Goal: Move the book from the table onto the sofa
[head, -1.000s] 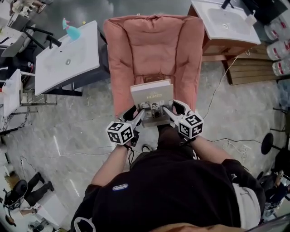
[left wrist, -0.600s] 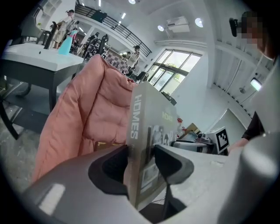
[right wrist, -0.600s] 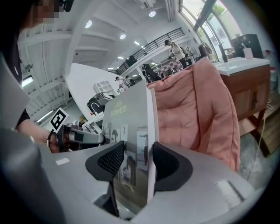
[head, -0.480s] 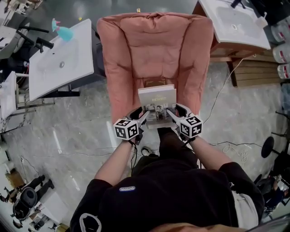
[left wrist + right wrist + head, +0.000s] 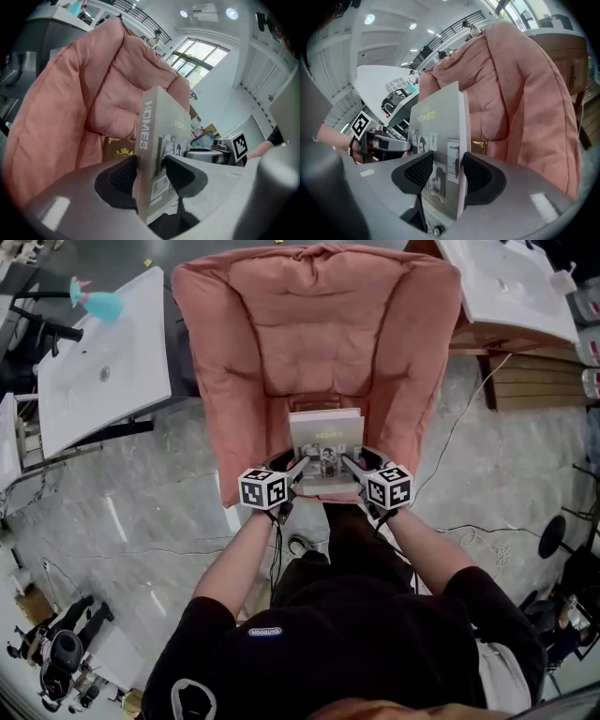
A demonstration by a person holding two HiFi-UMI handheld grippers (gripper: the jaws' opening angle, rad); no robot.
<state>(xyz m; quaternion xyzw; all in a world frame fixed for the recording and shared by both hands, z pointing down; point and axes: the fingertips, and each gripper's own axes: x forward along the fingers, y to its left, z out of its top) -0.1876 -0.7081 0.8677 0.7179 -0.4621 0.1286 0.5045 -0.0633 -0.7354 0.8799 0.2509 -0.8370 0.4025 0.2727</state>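
A pale grey book [image 5: 325, 437] with "HOMES" on its cover hangs flat over the seat of the pink sofa [image 5: 319, 343]. My left gripper [image 5: 298, 470] is shut on the book [image 5: 157, 154] at its near left corner. My right gripper [image 5: 350, 465] is shut on the book [image 5: 440, 154] at its near right corner. A dark brown book with a gold crest [image 5: 119, 149] lies on the seat at the foot of the backrest, beyond the held book; the same dark book [image 5: 478, 146] shows in the right gripper view.
White washbasin units stand left [image 5: 98, 371] and right [image 5: 511, 287] of the sofa, a teal spray bottle [image 5: 94, 304] on the left one. Wooden pallets [image 5: 539, 381] lie at the right. Cables [image 5: 469, 540] trail on the marble floor. My legs stand against the sofa's front.
Both grippers have carried the book forward and down, from the sofa's front edge to over its seat. The sofa fills more of the head view. Both grips are unchanged.
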